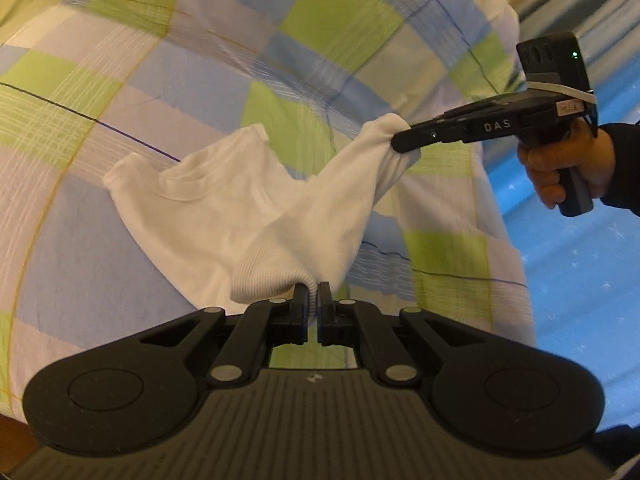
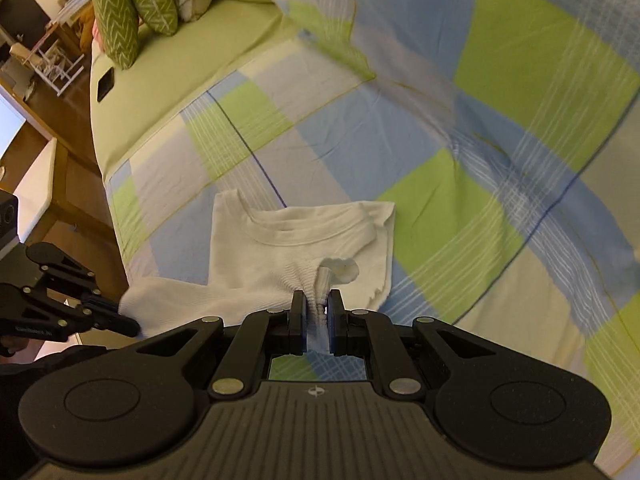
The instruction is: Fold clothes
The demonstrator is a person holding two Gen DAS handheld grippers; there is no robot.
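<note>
The white ribbed shirt (image 1: 208, 204) is lifted at its hem, pinched by left tongs (image 1: 313, 292) and right tongs (image 2: 316, 304); its collar is left on the checked bedspread (image 1: 160, 72), spread wide all around.

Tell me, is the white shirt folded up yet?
Not yet. The white shirt lies half spread on the bed, its bottom lifted by the left gripper and right gripper.

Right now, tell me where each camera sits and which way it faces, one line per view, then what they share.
Left wrist: rides the left claw, facing across the plaid bedspread; shows the claw clamped on the white shirt, plus the right claw and its hand.
Right wrist: rides the right claw, facing toward the green pillows; shows the left claw at the left edge.
Shared: the shirt, the bedspread, both claws.
</note>
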